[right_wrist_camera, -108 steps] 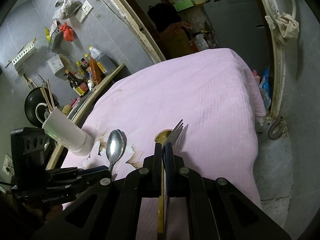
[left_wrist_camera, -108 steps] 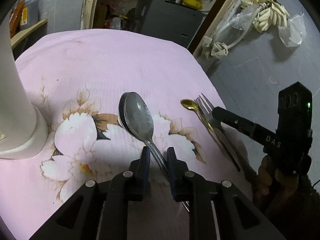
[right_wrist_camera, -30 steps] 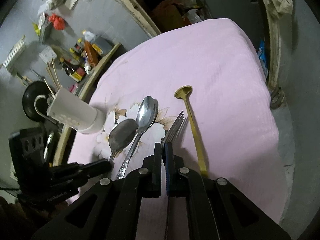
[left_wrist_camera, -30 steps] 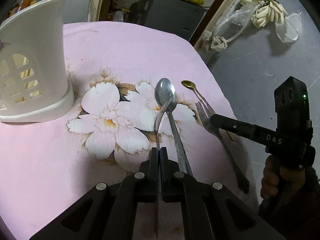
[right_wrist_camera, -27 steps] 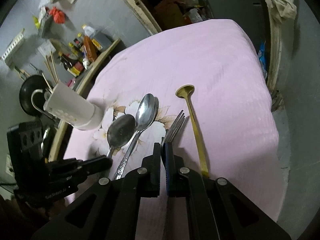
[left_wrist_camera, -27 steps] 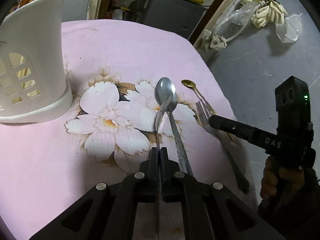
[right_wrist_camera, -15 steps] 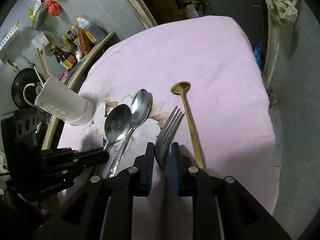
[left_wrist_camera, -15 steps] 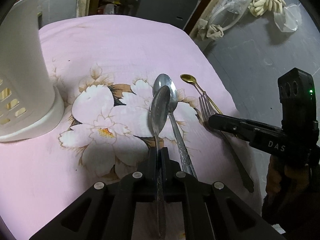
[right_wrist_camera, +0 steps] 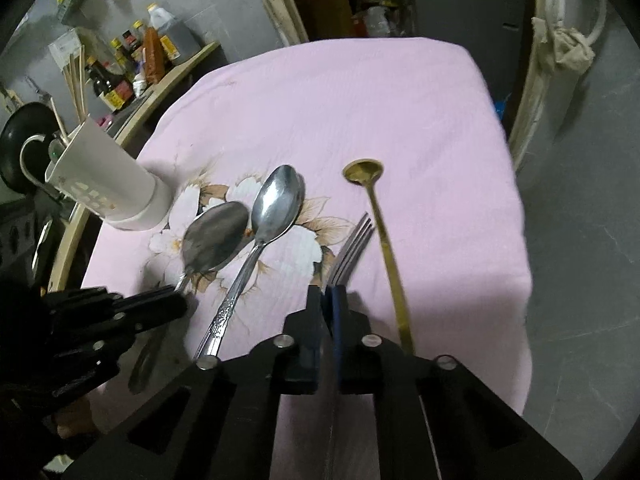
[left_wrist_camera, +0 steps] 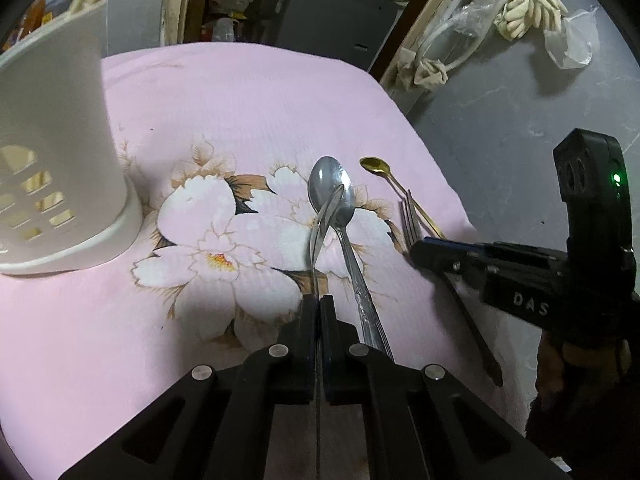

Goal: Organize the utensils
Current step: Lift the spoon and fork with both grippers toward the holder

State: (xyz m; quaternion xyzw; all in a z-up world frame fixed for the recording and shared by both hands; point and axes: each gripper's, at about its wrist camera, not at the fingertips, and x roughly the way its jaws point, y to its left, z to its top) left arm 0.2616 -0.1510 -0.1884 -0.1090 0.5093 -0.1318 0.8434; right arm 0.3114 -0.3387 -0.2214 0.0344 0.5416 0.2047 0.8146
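Observation:
My left gripper [left_wrist_camera: 318, 303] is shut on a steel spoon [left_wrist_camera: 325, 220], held edge-on above the pink cloth; its bowl also shows in the right wrist view [right_wrist_camera: 214, 240]. A second steel spoon [left_wrist_camera: 344, 216] lies flat on the cloth beside it, also in the right wrist view [right_wrist_camera: 276, 204]. My right gripper [right_wrist_camera: 329, 292] is shut on a steel fork [right_wrist_camera: 352, 252], tines forward, and shows in the left wrist view [left_wrist_camera: 424, 246]. A gold spoon [right_wrist_camera: 380, 232] lies on the cloth right of the fork. A white utensil holder [left_wrist_camera: 56, 168] stands at the left, also in the right wrist view [right_wrist_camera: 104, 184].
The table carries a pink floral cloth [left_wrist_camera: 240, 120] whose right edge drops to a grey floor [right_wrist_camera: 580, 240]. Chopsticks stand in the holder. Sauce bottles [right_wrist_camera: 152, 52] line a shelf behind the table. A dark cabinet [left_wrist_camera: 320, 20] stands beyond the far edge.
My left gripper turned its spoon from face-on to edge-on and drew nearer the holder. My right gripper closed tight on the fork and lifted it slightly.

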